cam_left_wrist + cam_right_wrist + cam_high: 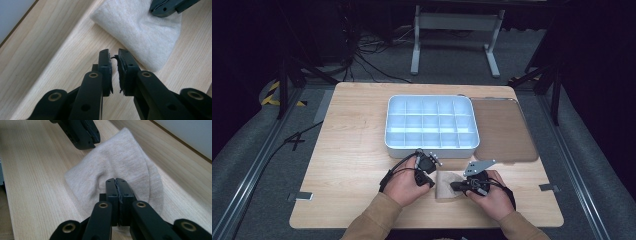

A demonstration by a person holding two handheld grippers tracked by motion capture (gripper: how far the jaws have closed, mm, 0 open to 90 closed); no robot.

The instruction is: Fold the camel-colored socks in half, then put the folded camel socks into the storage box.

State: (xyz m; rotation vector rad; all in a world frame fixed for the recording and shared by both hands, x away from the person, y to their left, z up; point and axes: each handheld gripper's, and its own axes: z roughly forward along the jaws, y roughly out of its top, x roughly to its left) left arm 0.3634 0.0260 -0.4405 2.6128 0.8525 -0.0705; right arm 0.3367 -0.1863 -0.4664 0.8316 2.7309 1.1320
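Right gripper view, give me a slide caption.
Right gripper shut over a folded beige knitted cloth on the light wooden table.

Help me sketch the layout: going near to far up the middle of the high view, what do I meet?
Folded beige cloth → white divided tray → grey frame legs on the floor beyond the table.

The divided tray (432, 122) sits on the counter (352, 150) at centre, towards the far side. The flat lid (504, 130) lies just right of the divided tray. The folded cloth (447, 185) lies near of the tray, between the left claw (431, 182) and the right claw (455, 186).
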